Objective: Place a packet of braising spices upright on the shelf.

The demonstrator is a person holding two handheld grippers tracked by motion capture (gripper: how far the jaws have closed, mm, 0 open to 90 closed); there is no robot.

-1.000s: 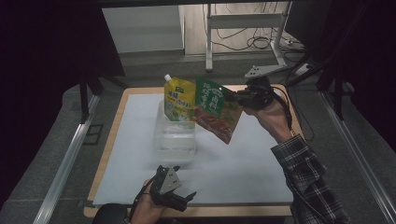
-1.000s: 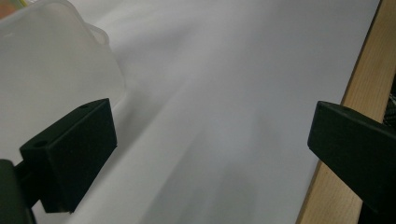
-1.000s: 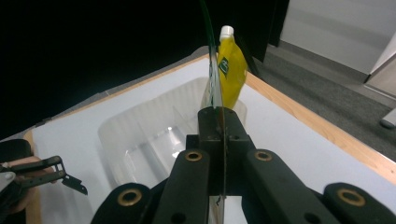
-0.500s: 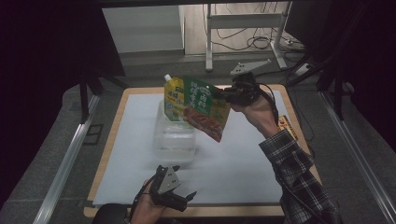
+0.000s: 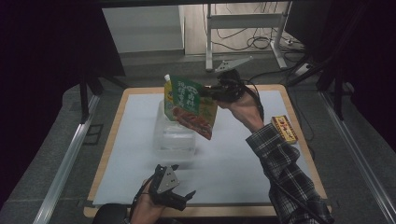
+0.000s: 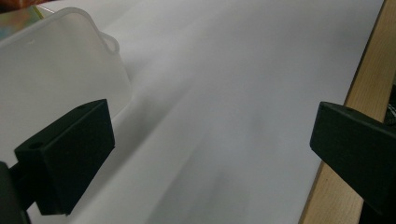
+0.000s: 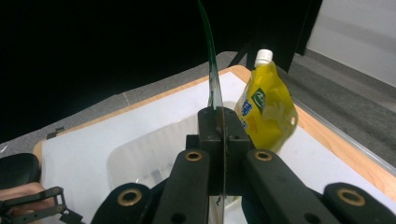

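A flat green food pouch (image 5: 192,106) hangs in the air above a clear plastic bin (image 5: 174,136), with my right gripper (image 5: 211,92) shut on its right edge. In the right gripper view the pouch (image 7: 211,70) stands edge-on between the closed jaws, over the bin (image 7: 154,154). A yellow spouted pouch (image 5: 167,93) stands in the bin's far end, also seen as the yellow pouch (image 7: 265,111). My left gripper (image 5: 183,192) rests open near the table's front edge, nothing between its jaws; the bin's corner (image 6: 60,65) lies to its left.
A white mat (image 5: 233,158) covers the wooden table (image 5: 299,140). A small yellow and red box (image 5: 284,129) lies at the right edge. Beyond the table are a metal frame's legs and cables on the floor (image 5: 261,42). The surroundings are dark.
My right gripper has carried the green pouch leftward, from beside the bin to over it. The left gripper has stayed where it was.
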